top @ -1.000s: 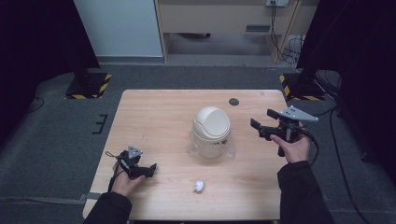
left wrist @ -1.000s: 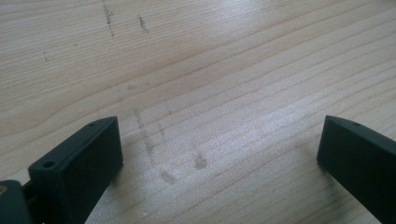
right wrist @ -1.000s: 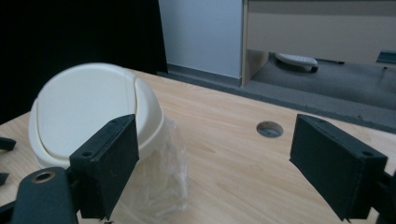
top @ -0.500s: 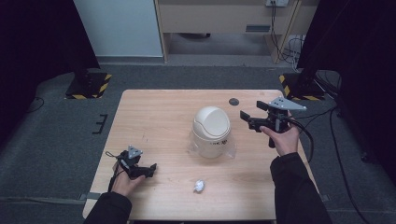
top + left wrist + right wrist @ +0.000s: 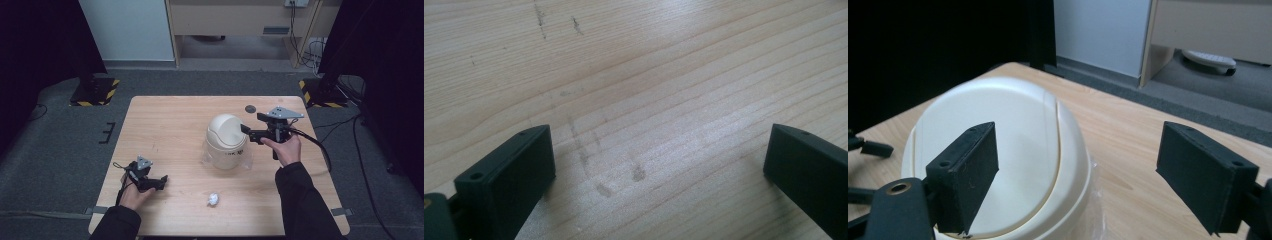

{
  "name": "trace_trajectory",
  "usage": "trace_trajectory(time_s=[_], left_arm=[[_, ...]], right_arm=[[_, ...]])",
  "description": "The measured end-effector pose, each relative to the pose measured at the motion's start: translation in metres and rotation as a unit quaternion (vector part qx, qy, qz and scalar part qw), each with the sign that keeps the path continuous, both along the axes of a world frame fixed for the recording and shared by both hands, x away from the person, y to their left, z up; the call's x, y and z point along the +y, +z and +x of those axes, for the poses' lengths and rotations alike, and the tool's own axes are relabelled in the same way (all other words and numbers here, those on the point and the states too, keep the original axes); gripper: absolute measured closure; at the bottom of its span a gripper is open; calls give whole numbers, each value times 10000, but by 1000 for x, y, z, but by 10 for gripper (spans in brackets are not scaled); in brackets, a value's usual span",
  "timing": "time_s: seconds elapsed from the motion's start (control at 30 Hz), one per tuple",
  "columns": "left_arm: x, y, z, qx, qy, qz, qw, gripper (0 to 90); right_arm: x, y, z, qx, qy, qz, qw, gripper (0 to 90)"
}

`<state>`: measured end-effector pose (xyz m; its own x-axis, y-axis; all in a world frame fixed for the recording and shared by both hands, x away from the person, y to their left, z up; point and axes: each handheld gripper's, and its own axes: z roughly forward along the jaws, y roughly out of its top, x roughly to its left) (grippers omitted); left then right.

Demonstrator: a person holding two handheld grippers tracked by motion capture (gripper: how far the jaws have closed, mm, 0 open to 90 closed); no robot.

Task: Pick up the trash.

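Jaws spread on both: right gripper [image 5: 251,133] at frame centre-right beside the white domed bin [image 5: 227,141], left gripper [image 5: 152,182] lower left over bare table [image 5: 170,130].

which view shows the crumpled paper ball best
The high view: the crumpled white paper ball lies in full sight on the table's near edge, in front of the domed white bin. The left gripper view offers bare wood; the right gripper view looks at the bin's lid.
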<state>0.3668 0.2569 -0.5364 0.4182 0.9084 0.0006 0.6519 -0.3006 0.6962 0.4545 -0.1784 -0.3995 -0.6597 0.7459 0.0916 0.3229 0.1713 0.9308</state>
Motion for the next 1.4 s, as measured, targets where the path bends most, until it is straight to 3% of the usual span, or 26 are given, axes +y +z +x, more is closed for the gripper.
trace_trajectory(time_s=[0.57,0.9,1.2,1.4], left_arm=[[0,0,0,0,0,-1,10000,0],[0,0,0,2,-2,2,10000,0],[0,0,0,2,-1,0,10000,0],[0,0,0,1,-1,0,10000,0]], right_arm=[[18,-20,9,361,85,-449,9983,172],[27,-31,16,598,131,-733,9954,198],[31,-35,18,701,102,-813,9942,218],[29,-36,19,679,48,-725,9950,220]])
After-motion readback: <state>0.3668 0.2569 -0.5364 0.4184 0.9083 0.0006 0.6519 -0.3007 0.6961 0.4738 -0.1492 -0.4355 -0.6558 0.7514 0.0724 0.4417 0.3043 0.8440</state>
